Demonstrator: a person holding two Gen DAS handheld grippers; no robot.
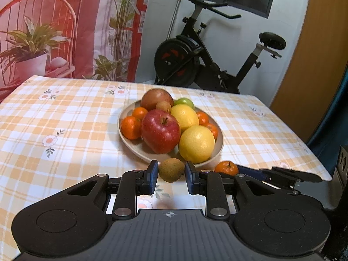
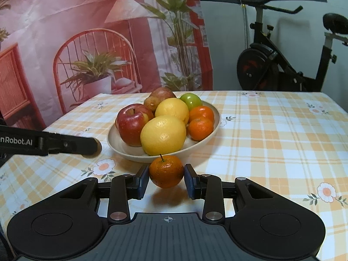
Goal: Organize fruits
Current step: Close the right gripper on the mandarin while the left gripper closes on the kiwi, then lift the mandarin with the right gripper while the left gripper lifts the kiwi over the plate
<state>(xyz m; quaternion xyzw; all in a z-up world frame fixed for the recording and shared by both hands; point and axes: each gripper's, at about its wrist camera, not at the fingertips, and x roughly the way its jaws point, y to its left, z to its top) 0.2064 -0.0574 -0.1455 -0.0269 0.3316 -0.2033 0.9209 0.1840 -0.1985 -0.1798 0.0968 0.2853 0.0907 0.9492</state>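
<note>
Gripping one fruit each beside the bowl [image 1: 130, 148]: left gripper [image 1: 171, 173] clamps a kiwi [image 1: 171, 169], right gripper [image 2: 167, 175] clamps a mandarin [image 2: 166, 170], both low over the table. Next, probably lift each over the rim and find a gap in the pile.

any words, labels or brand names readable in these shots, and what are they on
"nRobot.AI" on the side of the left gripper, seen in the right wrist view; the word is cut off at the picture's left edge, so its start cannot be read.
No other text can be read: the fruit, bowl, tablecloth, backdrop and exercise bike carry no legible writing.
</note>
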